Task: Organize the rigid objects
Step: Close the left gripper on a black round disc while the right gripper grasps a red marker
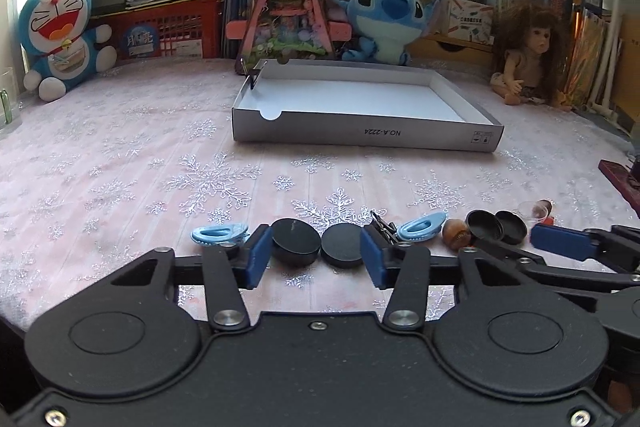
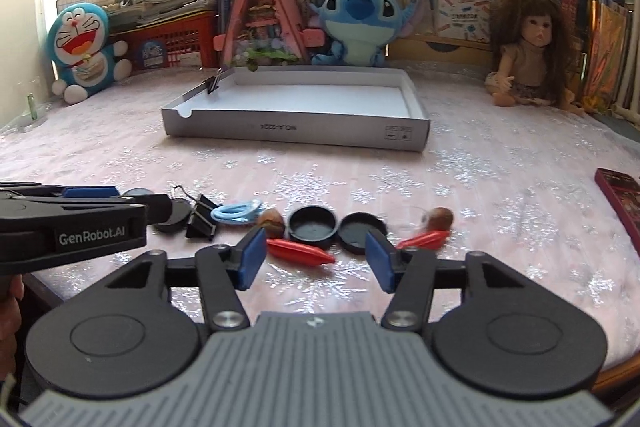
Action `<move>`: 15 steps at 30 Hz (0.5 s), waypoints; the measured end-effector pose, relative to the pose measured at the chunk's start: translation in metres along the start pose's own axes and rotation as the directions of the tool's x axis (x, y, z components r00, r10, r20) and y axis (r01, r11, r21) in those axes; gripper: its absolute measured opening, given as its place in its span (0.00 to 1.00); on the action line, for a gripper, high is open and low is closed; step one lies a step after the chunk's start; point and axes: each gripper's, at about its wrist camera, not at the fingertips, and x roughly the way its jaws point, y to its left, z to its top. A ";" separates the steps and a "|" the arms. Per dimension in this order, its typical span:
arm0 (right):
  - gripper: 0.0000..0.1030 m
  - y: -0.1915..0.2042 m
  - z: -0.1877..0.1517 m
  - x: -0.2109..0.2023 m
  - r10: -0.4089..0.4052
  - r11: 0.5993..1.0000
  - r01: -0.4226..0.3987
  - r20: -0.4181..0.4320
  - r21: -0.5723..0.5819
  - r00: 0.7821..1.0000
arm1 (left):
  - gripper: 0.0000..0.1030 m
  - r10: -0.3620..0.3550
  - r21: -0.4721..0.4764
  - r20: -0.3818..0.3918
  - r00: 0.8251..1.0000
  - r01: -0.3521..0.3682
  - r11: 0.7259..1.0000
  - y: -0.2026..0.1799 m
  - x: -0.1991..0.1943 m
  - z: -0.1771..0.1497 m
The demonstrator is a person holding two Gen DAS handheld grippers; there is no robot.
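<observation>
My left gripper [image 1: 316,257] sits low over the pink cloth with two black round caps [image 1: 296,241] side by side between its blue pads [image 1: 258,255]. The pads stand right at the caps' outer edges, and no squeeze shows. Light blue clips [image 1: 218,233] lie on either side, with a black binder clip [image 2: 202,217] next to them. My right gripper [image 2: 316,259] is open. A red carrot-shaped piece [image 2: 300,251] lies across its gap, and two upturned black lids [image 2: 312,223] lie just beyond. A brown nut-like toy [image 2: 440,217] and a second red piece [image 2: 424,239] lie to the right.
A shallow white cardboard box [image 1: 360,137] stands mid-table, with a binder clip [image 1: 253,77] on its far left rim. Plush toys, a doll [image 1: 532,55], books and red baskets line the back. A dark red flat case [image 2: 620,199] lies at the right edge.
</observation>
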 end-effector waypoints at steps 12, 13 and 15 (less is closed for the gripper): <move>0.51 0.007 -0.003 0.011 0.007 1.000 -0.007 -0.051 0.009 0.999 | 0.41 -0.021 -0.010 0.020 1.000 0.021 1.000 0.006 -0.003 -0.001; 0.50 0.007 -0.003 0.012 0.005 1.000 -0.004 -0.053 0.009 0.999 | 0.41 -0.023 -0.009 0.022 1.000 0.023 1.000 0.006 -0.004 0.000; 0.47 0.007 -0.003 0.012 0.002 1.000 -0.001 -0.051 0.014 0.999 | 0.41 -0.032 -0.017 0.015 0.999 0.032 0.999 0.006 -0.004 0.001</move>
